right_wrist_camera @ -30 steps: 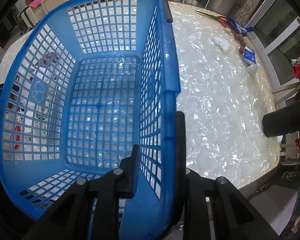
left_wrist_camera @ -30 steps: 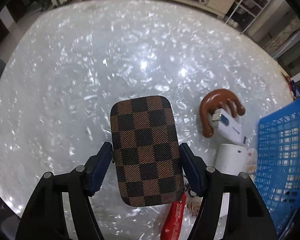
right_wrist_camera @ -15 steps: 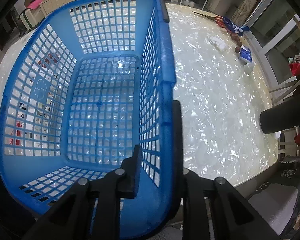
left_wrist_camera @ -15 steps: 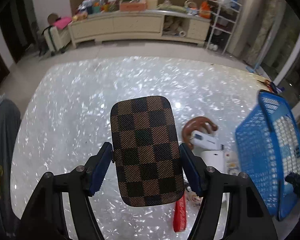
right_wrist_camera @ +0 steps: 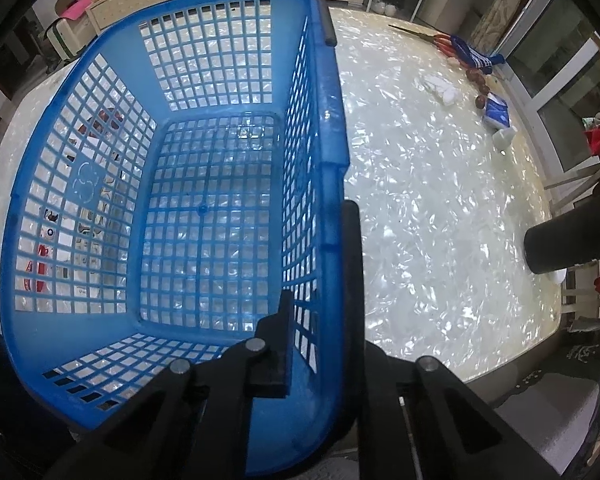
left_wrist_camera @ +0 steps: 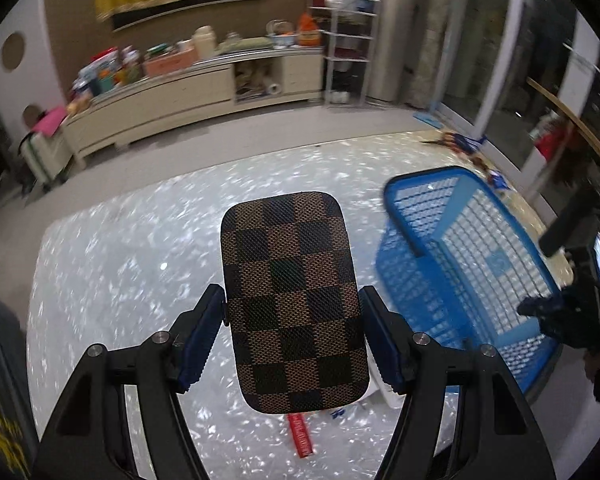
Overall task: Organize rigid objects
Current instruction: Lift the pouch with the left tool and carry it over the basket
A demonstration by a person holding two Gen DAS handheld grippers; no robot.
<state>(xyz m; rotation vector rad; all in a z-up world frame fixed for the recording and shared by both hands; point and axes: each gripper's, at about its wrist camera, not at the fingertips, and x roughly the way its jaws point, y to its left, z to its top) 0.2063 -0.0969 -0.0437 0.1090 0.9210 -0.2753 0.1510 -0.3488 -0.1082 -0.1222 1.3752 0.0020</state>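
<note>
Above the worktop (left_wrist_camera: 112,280), the left gripper (left_wrist_camera: 294,334) clamps the checkered case (left_wrist_camera: 294,300) between its fingers while the right gripper (right_wrist_camera: 320,292) pinches the empty basket (right_wrist_camera: 52,208) wall; next, judged: carry case over the rim and release.

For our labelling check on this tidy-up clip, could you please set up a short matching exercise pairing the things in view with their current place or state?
Things:
1. checkered case
2. blue basket
3. red strap
4. left gripper

Places or states:
A. lying on the table, below the case in the left wrist view
B. empty inside, one wall pinched by the right gripper
C. shut on the case's two long sides
D. held up above the table, outside the basket

Pairs: 1-D, 2-B, 3-A, 4-C
</note>
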